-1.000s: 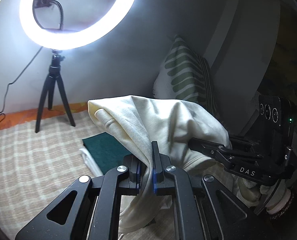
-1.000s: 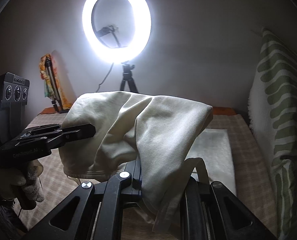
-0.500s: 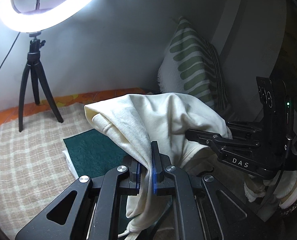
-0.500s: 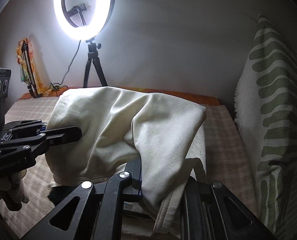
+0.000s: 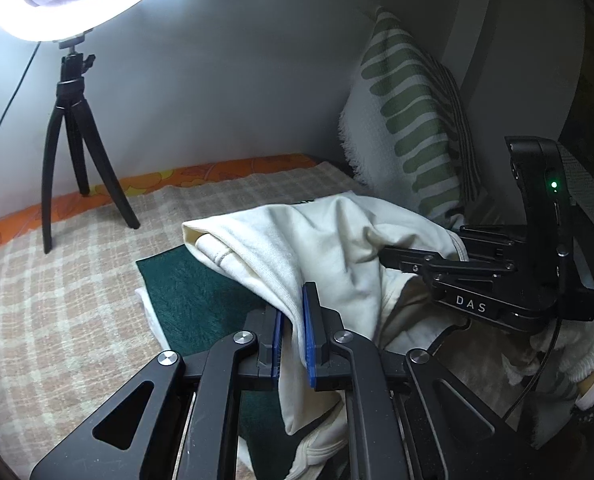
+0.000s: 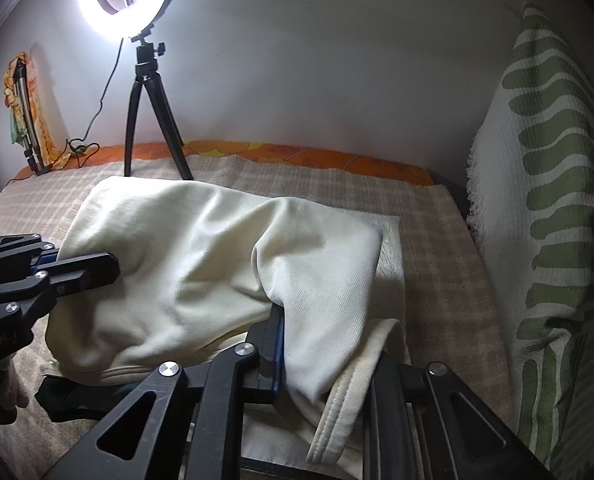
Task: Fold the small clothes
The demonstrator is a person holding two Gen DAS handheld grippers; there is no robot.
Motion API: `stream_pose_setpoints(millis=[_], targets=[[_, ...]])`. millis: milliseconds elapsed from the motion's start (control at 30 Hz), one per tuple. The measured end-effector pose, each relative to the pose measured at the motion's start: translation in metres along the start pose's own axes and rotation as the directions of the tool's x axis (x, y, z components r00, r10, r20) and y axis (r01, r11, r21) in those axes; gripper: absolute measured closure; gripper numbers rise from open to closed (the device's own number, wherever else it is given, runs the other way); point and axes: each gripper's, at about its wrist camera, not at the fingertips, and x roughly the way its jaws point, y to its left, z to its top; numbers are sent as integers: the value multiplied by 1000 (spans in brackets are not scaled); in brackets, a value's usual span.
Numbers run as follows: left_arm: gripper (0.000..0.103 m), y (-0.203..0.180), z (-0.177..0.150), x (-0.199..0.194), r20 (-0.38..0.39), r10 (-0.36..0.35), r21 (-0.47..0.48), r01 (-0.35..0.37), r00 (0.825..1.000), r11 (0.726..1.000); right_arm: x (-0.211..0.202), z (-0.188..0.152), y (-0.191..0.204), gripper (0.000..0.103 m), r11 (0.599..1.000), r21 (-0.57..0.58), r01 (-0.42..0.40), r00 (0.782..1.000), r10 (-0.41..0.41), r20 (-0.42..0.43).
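Cream garment [image 5: 329,248] pinched by left gripper [image 5: 293,332], right gripper [image 6: 321,344]

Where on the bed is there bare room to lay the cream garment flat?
Bare checked blanket lies between the tripod and the green cloth; a narrower strip runs beside the pillow. The near middle is crowded: the garment hangs from both the left gripper and right gripper over folded cloths.

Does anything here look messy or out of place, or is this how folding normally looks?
Nothing looks damaged or spilled. The cream garment is bunched and draped unevenly over both grippers, left gripper and right gripper each pinching an edge, with a hem dangling loose. Under it lie a dark green cloth and a white one, both flat.
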Motion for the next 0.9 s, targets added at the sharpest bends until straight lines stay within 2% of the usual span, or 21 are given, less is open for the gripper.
stream_pose_setpoints(millis=[67, 167, 233, 300, 367, 433, 500, 633, 900], targets=[[90, 1, 1, -2, -2, 13, 4, -13, 1000, 1000, 1, -1, -3, 79, 1000, 12, 12, 1000, -12, -11], [80, 2, 2, -5, -12, 27, 7, -27, 1000, 1000, 2, -3, -8, 68, 998, 33, 53, 998, -52, -29], [65, 1, 3, -9, -5, 41, 12, -41, 999, 999, 0, -3, -13, 55, 995, 62, 81, 996, -79, -41], [56, 0, 3, -13, 2, 47, 15, -47, 999, 999, -4, -4, -16, 44, 992, 78, 97, 995, -94, -37], [48, -3, 3, -17, 11, 56, 26, -57, 998, 998, -10, -4, -18, 38, 990, 86, 115, 993, -113, -26], [34, -7, 3, -21, 18, 81, 38, -81, 997, 996, -18, -5, -18, 25, 985, 95, 141, 990, -141, -12], [32, -10, 3, -26, 25, 93, 48, -94, 995, 994, -26, -5, -19, 19, 979, 111, 168, 985, -170, 5], [24, -11, 2, -38, 36, 116, 40, -117, 993, 992, -44, -6, -22, 17, 975, 156, 157, 985, -165, 41], [23, -9, -5, -71, 66, 123, 35, -126, 990, 991, -82, -13, -9, 8, 965, 217, 144, 977, -174, 122]])
